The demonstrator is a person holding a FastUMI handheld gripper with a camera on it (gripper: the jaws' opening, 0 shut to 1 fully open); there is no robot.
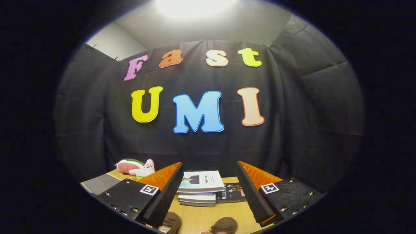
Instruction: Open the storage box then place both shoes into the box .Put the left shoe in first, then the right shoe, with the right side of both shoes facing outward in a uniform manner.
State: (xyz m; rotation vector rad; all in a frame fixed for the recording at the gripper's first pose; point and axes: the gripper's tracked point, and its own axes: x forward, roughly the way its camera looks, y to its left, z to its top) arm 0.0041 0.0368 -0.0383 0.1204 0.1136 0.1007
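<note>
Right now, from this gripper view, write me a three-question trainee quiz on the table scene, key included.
1. True or false: the gripper is shut on one of the brown shoes.
2. What lies beyond the fingers, against the booth wall? A) a stack of books B) a kettle C) a folded towel
3. Fill in: off past one finger, near the wall, sit a watermelon-slice plush and a pink ____-shaped plush.

Key: 1 false, the fingers stand wide apart with nothing between them and both shoes lie low by the fingers; 2 A; 3 star.
</note>
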